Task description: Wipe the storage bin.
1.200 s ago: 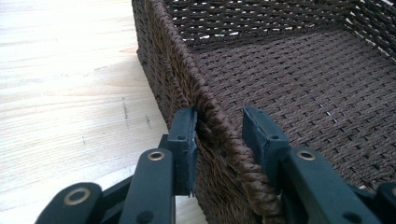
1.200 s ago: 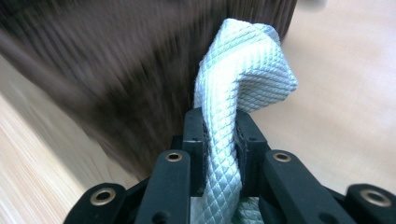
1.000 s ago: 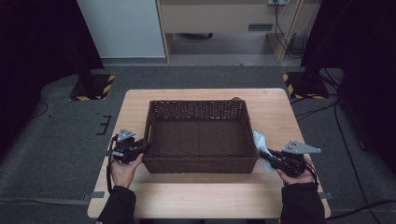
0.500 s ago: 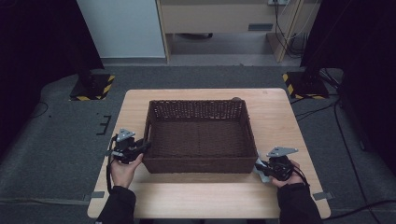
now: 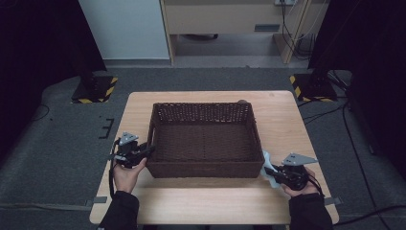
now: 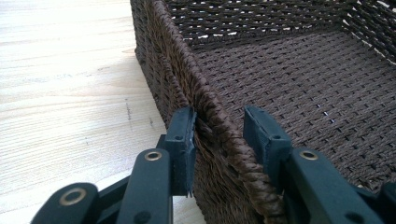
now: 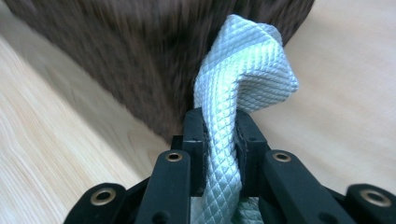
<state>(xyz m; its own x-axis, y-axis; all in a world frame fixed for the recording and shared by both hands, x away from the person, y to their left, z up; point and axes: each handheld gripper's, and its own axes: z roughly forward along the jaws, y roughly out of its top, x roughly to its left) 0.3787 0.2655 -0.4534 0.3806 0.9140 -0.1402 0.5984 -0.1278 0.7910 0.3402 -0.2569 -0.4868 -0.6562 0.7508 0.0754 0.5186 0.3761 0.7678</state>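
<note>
Woven brown basket [image 5: 204, 139] sits mid-worktop [image 5: 282, 110]; our left tool [image 6: 218, 135], jaws just easing apart, straddles its left wall to steady it, while our right tool [image 7: 219, 135] pinches a pale cloth [image 7: 243, 70] at the near-right corner.

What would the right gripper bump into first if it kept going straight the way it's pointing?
Probably the brown woven basket. The right gripper is shut on a pale blue cloth, and the basket's near corner stands right behind that cloth, so the cloth would likely press against it first. The blur hides the exact gap.
</note>
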